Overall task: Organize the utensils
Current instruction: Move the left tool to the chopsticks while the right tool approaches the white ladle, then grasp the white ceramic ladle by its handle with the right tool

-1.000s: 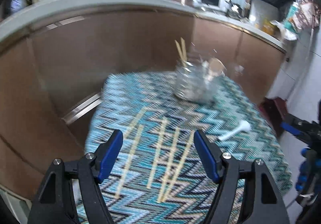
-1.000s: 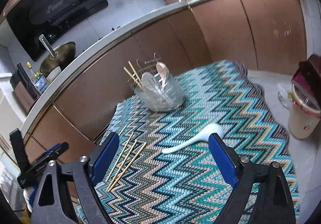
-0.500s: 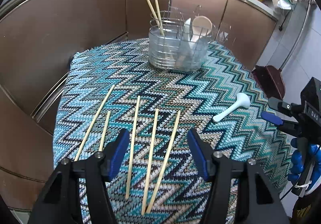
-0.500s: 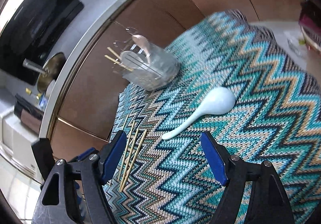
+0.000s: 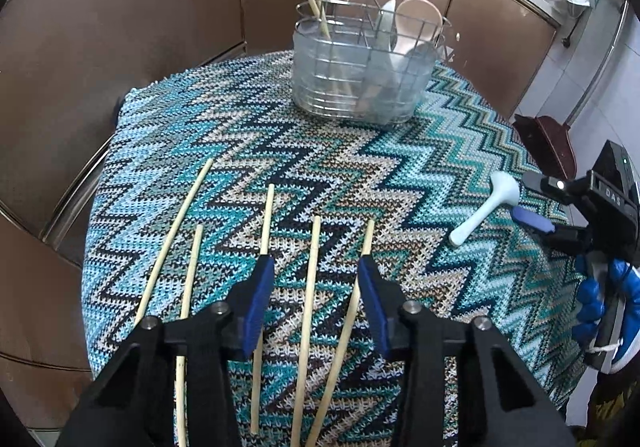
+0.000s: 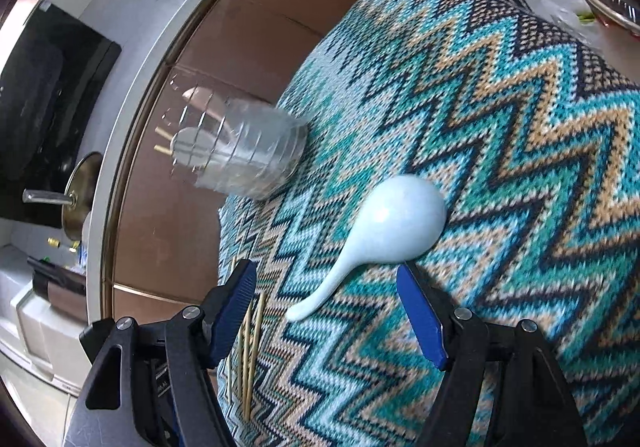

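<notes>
Both jaws narrowing, nothing gripped: left gripper astride chopsticks, right gripper astride spoon; holder blurred.

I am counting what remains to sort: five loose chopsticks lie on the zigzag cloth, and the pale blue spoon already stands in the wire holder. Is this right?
Not quite. The pale blue spoon is not in the wire holder; it lies on the zigzag cloth, as the right wrist view shows. Five loose chopsticks do lie on the cloth.

The wire caddy is motion-blurred in the right wrist view, and the chopsticks run off the lower edge.
</notes>
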A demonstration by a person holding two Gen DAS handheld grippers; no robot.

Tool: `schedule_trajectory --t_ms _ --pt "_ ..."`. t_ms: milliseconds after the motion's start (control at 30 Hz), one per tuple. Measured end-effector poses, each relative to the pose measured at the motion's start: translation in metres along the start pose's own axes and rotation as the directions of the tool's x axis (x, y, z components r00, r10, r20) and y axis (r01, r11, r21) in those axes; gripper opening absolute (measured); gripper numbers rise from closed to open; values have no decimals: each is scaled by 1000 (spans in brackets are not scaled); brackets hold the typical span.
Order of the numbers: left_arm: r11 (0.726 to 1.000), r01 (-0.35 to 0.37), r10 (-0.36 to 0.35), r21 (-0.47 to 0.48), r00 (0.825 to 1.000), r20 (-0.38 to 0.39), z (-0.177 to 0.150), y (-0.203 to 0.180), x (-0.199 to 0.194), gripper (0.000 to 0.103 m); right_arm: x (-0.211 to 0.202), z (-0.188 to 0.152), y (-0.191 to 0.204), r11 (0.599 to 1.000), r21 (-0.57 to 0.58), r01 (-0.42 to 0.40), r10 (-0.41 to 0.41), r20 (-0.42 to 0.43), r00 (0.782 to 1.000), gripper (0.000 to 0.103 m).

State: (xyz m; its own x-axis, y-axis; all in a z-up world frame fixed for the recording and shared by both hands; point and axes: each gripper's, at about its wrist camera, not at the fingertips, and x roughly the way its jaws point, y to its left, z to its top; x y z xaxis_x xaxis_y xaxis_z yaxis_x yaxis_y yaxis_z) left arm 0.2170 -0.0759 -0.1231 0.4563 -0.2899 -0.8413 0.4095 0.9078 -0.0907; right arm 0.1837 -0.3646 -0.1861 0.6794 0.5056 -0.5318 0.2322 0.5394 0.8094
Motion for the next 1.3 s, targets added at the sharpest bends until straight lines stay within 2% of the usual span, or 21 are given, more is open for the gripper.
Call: schedule_trajectory --t_ms 167,400,500,567,633,1033,1167,1300 --pt "1000 15 -15 -6 1000 -6 2 2 6 40 3 11 2 999 -20 46 -46 9 999 65" --pt "1000 25 -25 -10 1000 -9 3 4 11 40 14 28 5 996 -18 82 -82 17 997 64" --pt "999 31 -31 -8 999 -9 2 4 13 40 23 35 9 993 -32 116 -115 11 993 55" --pt "999 37 -37 -7 999 -9 1 6 14 40 28 39 11 991 -34 133 -133 5 991 45" --pt "999 40 -40 -8 999 -10 1 7 15 40 31 44 14 989 -38 144 -144 -4 990 43" --pt "996 80 -81 -47 997 -8 4 20 18 40 64 60 55 978 -144 151 -158 -35 987 39" --pt "995 89 -89 -48 996 -7 5 21 19 40 76 62 57 974 -167 151 -161 -52 986 30" --pt "994 97 -98 -47 995 -13 5 23 20 40 86 61 55 982 -154 112 -125 -75 989 22"
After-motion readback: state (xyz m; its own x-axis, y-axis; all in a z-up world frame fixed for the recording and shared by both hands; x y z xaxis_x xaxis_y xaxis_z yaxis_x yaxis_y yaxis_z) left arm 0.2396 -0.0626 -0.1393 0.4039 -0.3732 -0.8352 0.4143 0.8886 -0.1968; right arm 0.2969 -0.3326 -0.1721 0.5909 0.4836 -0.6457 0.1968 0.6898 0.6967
